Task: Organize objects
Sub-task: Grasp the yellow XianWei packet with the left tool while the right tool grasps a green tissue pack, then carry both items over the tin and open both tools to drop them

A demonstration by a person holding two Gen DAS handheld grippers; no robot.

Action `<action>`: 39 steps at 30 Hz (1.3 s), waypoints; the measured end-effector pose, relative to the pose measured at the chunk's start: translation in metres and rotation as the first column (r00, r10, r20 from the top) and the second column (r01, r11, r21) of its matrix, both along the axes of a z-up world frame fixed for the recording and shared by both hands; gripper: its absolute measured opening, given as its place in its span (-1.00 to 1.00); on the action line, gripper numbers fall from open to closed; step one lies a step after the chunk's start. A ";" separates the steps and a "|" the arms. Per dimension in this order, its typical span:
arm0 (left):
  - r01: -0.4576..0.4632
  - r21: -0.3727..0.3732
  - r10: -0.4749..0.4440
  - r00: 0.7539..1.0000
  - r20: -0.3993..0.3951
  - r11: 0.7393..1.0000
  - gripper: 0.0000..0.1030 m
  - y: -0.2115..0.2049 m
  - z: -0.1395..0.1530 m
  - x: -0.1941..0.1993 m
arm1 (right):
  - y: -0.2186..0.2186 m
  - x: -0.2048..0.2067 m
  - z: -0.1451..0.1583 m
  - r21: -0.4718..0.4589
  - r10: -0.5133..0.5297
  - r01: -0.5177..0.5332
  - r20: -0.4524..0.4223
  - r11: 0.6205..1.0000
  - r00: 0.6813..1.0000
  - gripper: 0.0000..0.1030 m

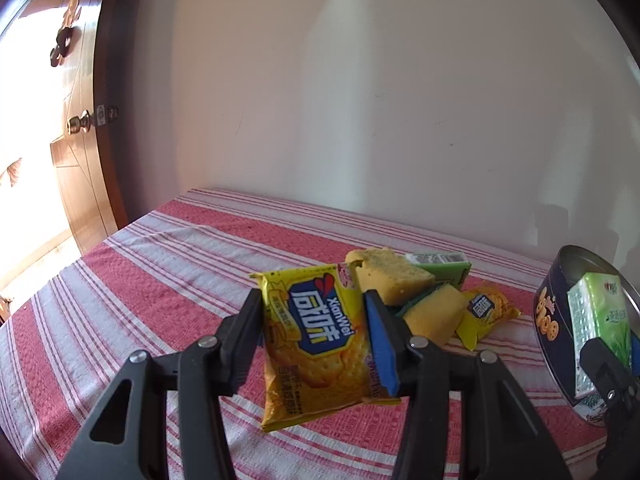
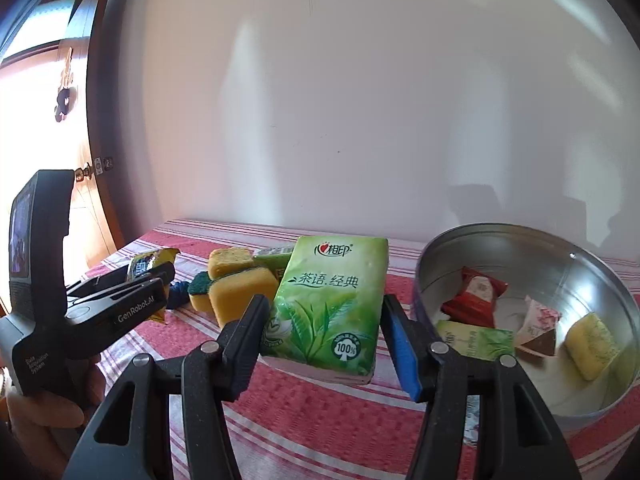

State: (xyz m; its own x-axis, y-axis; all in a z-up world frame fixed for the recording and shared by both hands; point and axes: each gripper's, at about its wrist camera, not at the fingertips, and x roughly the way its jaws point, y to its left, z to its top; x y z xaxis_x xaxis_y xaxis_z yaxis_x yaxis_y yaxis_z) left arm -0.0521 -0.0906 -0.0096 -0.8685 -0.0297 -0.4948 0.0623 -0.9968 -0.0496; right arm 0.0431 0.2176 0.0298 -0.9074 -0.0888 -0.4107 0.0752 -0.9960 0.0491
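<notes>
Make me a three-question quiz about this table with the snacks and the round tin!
1. Where is the red snack packet?
A. inside the round tin
B. on the striped cloth
C. in a hand-held gripper

2. What colour is the tissue pack in the right hand-held gripper?
A. blue
B. green
C. red

3. What is the left hand-held gripper doing?
A. hanging empty
B. holding a sponge
C. holding a yellow cracker packet

Answers: 1 A, it lies on the tin's floor. 2 B, green leaves cover it. 3 C, the packet sits pinched between both fingers.
</notes>
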 end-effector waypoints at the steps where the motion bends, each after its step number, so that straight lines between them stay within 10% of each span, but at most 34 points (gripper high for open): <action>1: 0.006 -0.007 -0.006 1.000 -0.007 1.000 -0.03 0.003 0.000 0.001 | 0.002 0.002 0.000 0.011 -0.004 0.004 -0.006 1.000 1.000 0.15; 39: 0.175 -0.086 -0.182 0.980 -0.076 0.981 -0.03 0.156 0.031 0.037 | 0.100 0.047 0.030 0.027 -0.156 0.162 -0.162 0.986 0.974 0.16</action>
